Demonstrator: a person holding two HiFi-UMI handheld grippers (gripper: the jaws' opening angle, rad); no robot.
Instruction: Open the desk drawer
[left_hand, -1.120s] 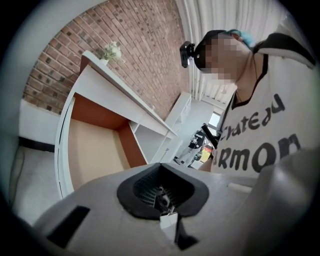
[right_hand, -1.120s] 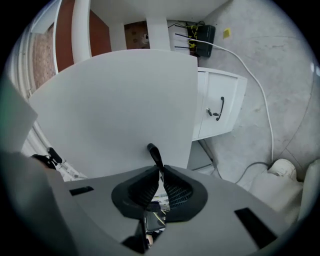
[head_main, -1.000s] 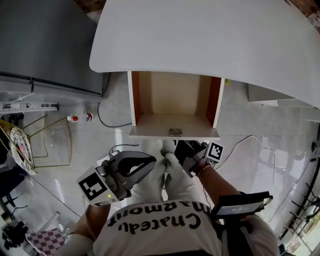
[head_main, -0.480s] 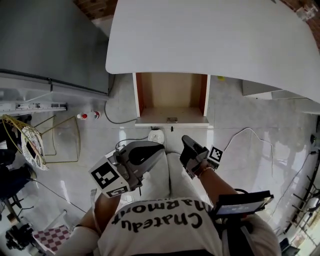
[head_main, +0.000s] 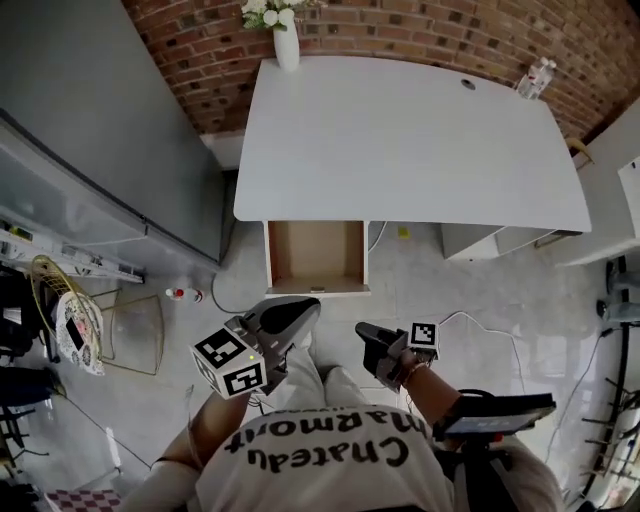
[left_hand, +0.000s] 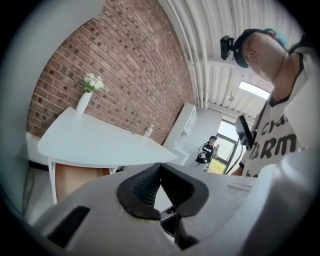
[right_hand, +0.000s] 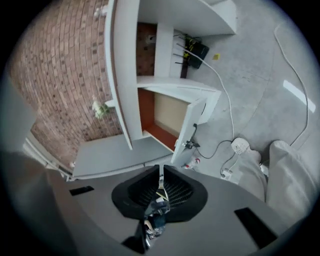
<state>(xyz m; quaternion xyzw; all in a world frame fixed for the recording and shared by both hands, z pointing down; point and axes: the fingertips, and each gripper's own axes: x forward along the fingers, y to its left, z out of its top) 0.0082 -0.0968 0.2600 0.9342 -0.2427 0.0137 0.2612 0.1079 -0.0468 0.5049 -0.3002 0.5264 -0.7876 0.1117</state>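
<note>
The drawer (head_main: 315, 255) stands pulled out below the surface (head_main: 400, 140). The left gripper (head_main: 303, 311) and right gripper (head_main: 366, 333), fingers closed on nothing, hang clear of it, so further pulling seems unneeded.

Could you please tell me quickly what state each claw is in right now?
Left claw: closed, holding nothing.
Right claw: closed, holding nothing.

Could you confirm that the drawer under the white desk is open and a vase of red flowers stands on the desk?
Not quite: the flowers in the vase are white, not red, as the head view shows. The drawer under the white desk is indeed open, and the vase does stand on the desk.
</note>
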